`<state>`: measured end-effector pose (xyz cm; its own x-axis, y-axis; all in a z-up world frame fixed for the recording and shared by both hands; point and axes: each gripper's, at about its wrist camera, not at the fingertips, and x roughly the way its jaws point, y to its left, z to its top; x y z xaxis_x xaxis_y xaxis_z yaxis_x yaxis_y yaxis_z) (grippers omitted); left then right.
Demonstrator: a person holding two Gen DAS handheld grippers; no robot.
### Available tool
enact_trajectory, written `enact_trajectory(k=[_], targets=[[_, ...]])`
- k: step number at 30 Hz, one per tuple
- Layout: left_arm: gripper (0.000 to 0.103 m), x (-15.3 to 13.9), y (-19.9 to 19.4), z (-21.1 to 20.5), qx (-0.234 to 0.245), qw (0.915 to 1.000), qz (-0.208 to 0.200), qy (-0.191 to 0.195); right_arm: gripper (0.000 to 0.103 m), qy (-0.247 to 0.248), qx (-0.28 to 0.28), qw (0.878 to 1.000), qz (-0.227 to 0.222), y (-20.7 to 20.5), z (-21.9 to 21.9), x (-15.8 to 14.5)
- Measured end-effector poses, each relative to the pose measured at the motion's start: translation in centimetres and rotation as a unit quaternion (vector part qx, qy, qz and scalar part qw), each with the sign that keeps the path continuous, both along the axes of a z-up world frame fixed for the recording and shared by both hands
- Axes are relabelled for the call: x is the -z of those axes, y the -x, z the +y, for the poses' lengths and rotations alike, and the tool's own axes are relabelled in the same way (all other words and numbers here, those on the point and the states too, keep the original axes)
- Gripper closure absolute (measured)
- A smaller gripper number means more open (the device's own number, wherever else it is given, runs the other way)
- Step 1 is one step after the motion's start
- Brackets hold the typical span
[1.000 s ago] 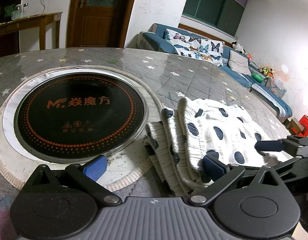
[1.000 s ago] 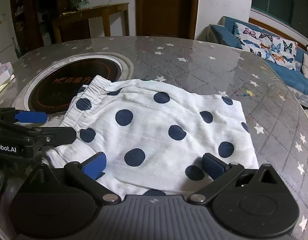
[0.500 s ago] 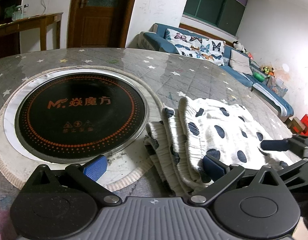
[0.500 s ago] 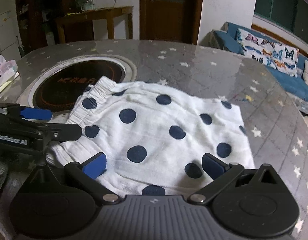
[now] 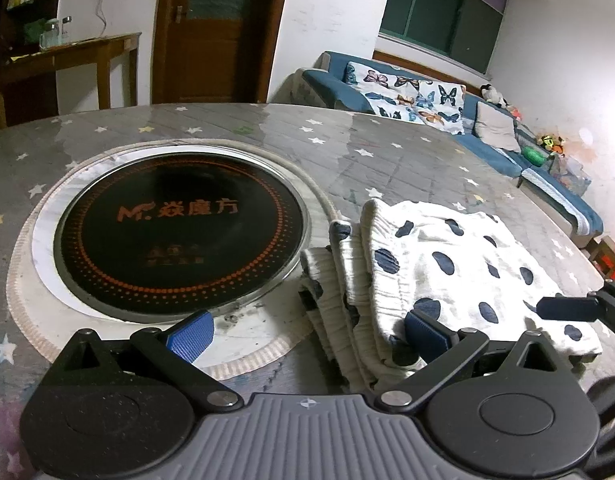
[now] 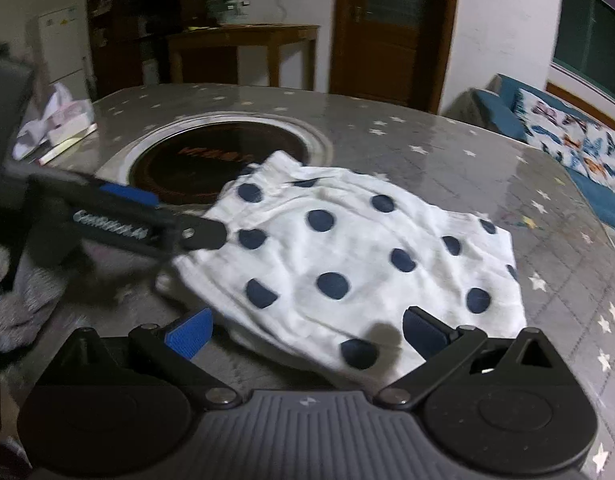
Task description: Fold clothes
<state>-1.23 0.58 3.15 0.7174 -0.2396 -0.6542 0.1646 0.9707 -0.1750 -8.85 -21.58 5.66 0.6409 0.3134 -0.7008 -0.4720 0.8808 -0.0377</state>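
The folded garment (image 5: 447, 264) is white with dark navy polka dots, its ribbed waistband creamy white. The table cover (image 5: 347, 148) beneath it is grey, quilted, scattered with small white and pale yellow stars. Set in it, the round cooktop (image 5: 179, 236) is glossy black with orange lettering and rings of orange dots, framed by a silver rim and a white ring. Both grippers are black with bright blue finger pads (image 5: 189, 334) and a grey ribbed body. The sofa (image 5: 503, 160) is blue; its cushions (image 5: 407, 96) are white with butterflies. At the table's far left, a blurred pile (image 6: 55, 120) looks white and pinkish.
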Motion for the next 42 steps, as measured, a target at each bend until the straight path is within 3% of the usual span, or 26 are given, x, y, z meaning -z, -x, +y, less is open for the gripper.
enact_trajectory(k=[14,20,25,29,32,36,42], targets=[[0.0,-1.7,0.1,2.2,-0.043,0.999,0.008,0.004,0.004,0.069,-0.118,0.989,-0.062,2.0,3.0,0.6],[0.0,-2.9,-0.5,4.9,-0.076,0.9963,0.014,0.038,0.009,0.089,-0.142,0.983,-0.081,2.1,3.9,0.9],[0.0,-3.0,-1.0,5.5,-0.072,0.9941,0.031,0.074,0.019,0.121,-0.164,0.973,-0.103,1.8,6.0,1.5],[0.0,-2.4,-1.4,5.5,-0.068,0.99,0.06,0.108,0.028,0.16,-0.198,0.958,-0.129,2.2,7.3,1.9],[0.0,-2.0,-1.7,5.4,-0.068,0.9848,0.083,0.137,0.041,0.181,-0.219,0.948,-0.145,2.9,8.2,2.1],[0.0,-1.5,-2.0,5.1,-0.068,0.9778,0.104,0.168,0.06,0.17,-0.225,0.949,-0.14,3.0,8.2,2.1],[0.0,-0.8,-2.3,4.4,-0.062,0.9646,0.134,0.219,0.074,0.119,-0.203,0.962,-0.14,2.8,7.1,0.9]])
